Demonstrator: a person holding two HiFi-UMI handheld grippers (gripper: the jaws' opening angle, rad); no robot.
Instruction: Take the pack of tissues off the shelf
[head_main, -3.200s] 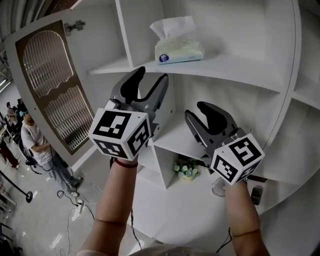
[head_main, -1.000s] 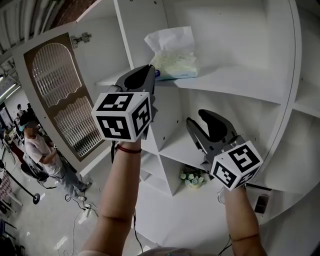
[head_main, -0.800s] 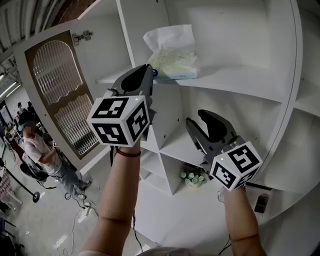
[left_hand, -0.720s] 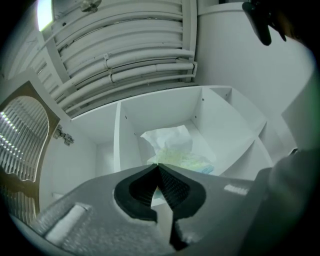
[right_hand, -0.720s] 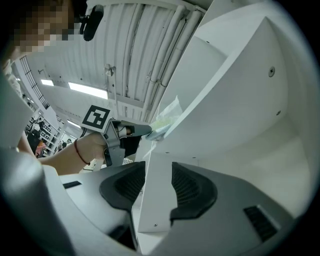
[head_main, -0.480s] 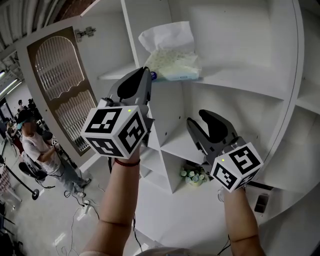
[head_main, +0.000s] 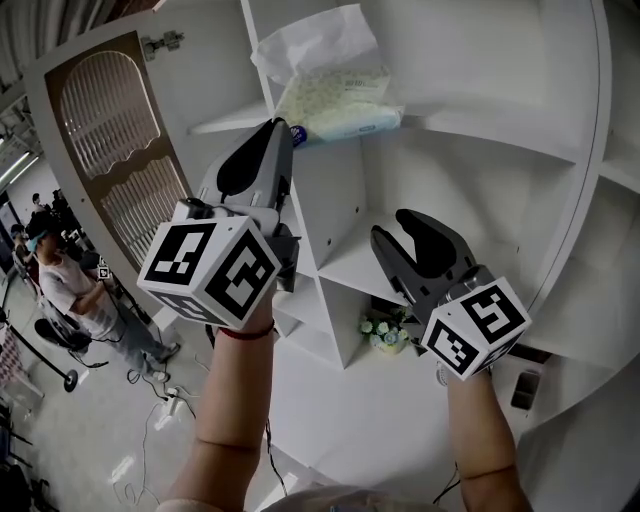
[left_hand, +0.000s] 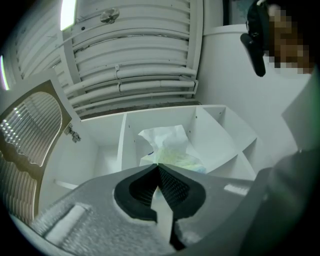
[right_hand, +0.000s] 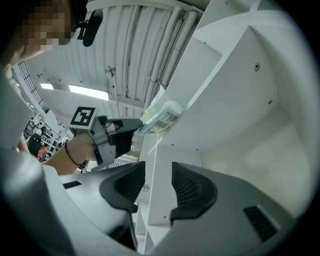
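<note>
The pack of tissues (head_main: 335, 100) is pale green and white, with a white tissue sticking up. It lies tilted at the left corner of the upper shelf (head_main: 480, 130) and overhangs the edge. My left gripper (head_main: 281, 125) is shut on the pack's near end. In the left gripper view its jaws (left_hand: 158, 165) meet just under the pack (left_hand: 172, 155). The right gripper view shows the pack (right_hand: 161, 119) sticking out of the left gripper (right_hand: 139, 125) beside the shelf. My right gripper (head_main: 425, 240) hangs lower, in front of the middle compartment, open and empty (right_hand: 159, 185).
The white cabinet has an open door with a brown arched panel (head_main: 120, 150) at the left. A small pot of flowers (head_main: 383, 335) stands in a lower compartment. People (head_main: 70, 290) stand on the floor far below at the left, where cables lie.
My left gripper closed on the pack's end and drew it left. The pack slid from further in on the shelf to its corner and now tilts over the edge. The right gripper barely moved.
</note>
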